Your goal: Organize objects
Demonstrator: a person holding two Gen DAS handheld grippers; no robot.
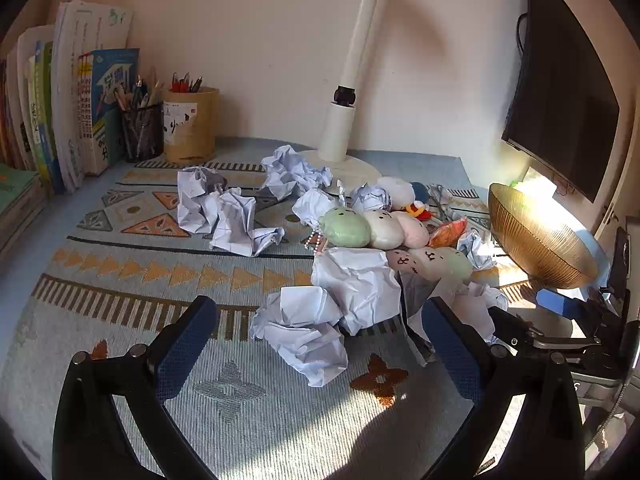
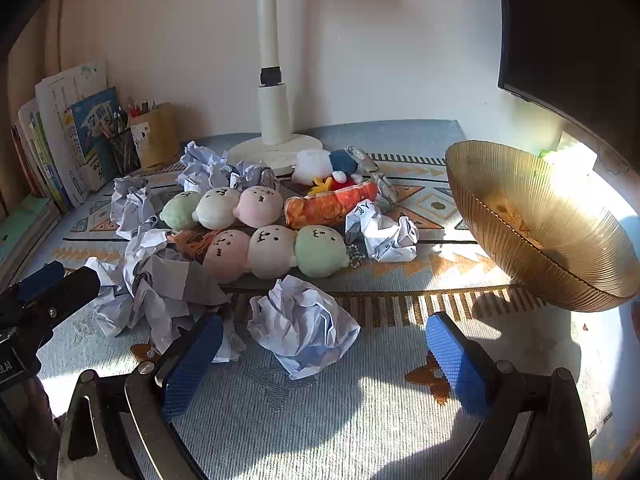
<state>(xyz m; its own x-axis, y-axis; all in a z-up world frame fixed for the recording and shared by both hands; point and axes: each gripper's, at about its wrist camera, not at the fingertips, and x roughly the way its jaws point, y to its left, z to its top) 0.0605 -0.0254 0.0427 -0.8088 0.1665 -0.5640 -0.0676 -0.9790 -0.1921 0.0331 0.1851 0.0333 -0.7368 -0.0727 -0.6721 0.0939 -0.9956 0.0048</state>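
I had both hand-held grippers, left (image 1: pixel 320 344) and right (image 2: pixel 324 360), spread wide and holding nothing above the surface (image 2: pixel 360 420). Nothing looked sorted yet. Next, I judged, meant closing on the nearest crumpled paper (image 2: pixel 302 326).

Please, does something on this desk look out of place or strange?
Yes. Crumpled paper balls lie scattered over the patterned mat, mixed with plush toys. The amber bowl stands tilted on its side instead of upright, and looks empty. The books and pen holders look tidy.
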